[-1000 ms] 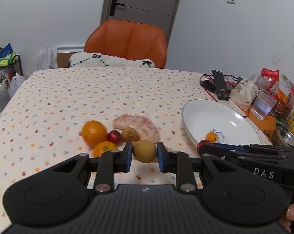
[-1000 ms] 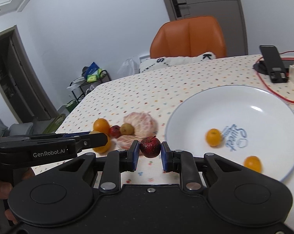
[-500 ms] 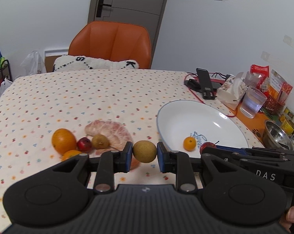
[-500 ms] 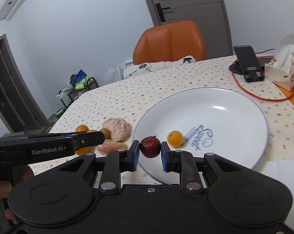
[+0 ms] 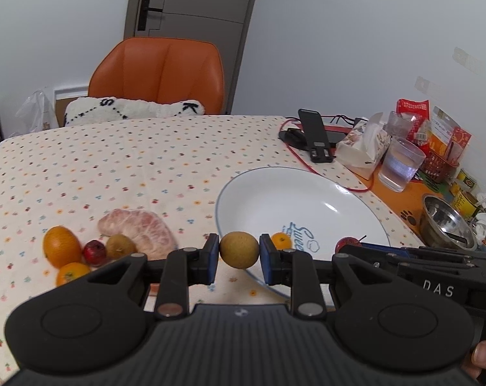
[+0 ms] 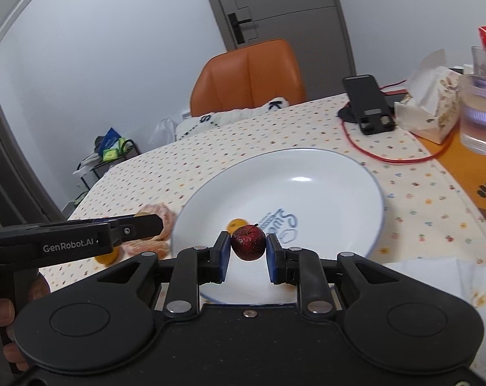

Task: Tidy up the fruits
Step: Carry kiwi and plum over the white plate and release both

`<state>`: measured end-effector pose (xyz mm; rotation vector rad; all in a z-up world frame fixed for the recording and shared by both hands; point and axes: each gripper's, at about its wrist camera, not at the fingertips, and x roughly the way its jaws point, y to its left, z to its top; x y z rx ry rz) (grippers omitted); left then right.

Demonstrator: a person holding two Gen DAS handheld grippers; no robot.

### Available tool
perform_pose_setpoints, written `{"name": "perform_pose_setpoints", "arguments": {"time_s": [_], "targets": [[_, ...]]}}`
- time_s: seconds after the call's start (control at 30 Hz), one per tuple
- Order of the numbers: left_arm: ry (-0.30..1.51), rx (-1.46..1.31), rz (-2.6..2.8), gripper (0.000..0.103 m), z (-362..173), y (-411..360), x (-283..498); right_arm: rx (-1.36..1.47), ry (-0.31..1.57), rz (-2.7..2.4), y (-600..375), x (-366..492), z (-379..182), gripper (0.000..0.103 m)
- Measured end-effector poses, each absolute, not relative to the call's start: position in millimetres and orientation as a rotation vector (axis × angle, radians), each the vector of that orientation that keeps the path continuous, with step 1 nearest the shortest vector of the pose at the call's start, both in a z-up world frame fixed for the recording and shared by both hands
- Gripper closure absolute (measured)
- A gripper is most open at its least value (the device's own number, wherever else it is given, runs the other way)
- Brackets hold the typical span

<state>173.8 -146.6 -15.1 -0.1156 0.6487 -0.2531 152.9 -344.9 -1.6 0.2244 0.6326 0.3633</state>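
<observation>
Left claw [image 5: 239,250] clamped on round brown-yellow fruit [image 5: 239,249], held above near-left rim of white plate [image 5: 323,193]; right claw [image 6: 247,246] clamped on small red fruit [image 6: 248,242], raised over near part of plate interior; one small orange fruit [image 5: 281,241] lying inside plate beside blue lettering. Remaining on dotted cloth of surface [image 5: 114,160], left of plate: peeled pomelo segments [image 5: 140,228], large orange [image 5: 61,246], second orange [image 5: 72,273] just in front of it, small red fruit on cloth [image 5: 94,252], small brown fruit [image 5: 119,250] touching pomelo. Behind plate: black phone stand [image 5: 317,140], tissue pack [image 5: 362,144], glass of water [image 5: 402,164]; steel bowl [image 5: 445,225] to the right; orange chair [image 5: 159,77] at far edge.
</observation>
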Motion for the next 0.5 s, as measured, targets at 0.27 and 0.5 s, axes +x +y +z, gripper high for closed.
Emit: {"name": "perform_pose_setpoints", "arguments": {"time_s": [0.27,0.5], "targets": [[0.658,-0.108,-0.269,0.078,-17.5,-159.0,179.6,0.242,0.619,0.322,-362.4,155.4,-0.5,0.081],[0.661,-0.102,-0.269,0.074,-18.1,-168.1,182.9,0.246,0.619,0.303,-371.5,155.3,-0.9,0.081]]}}
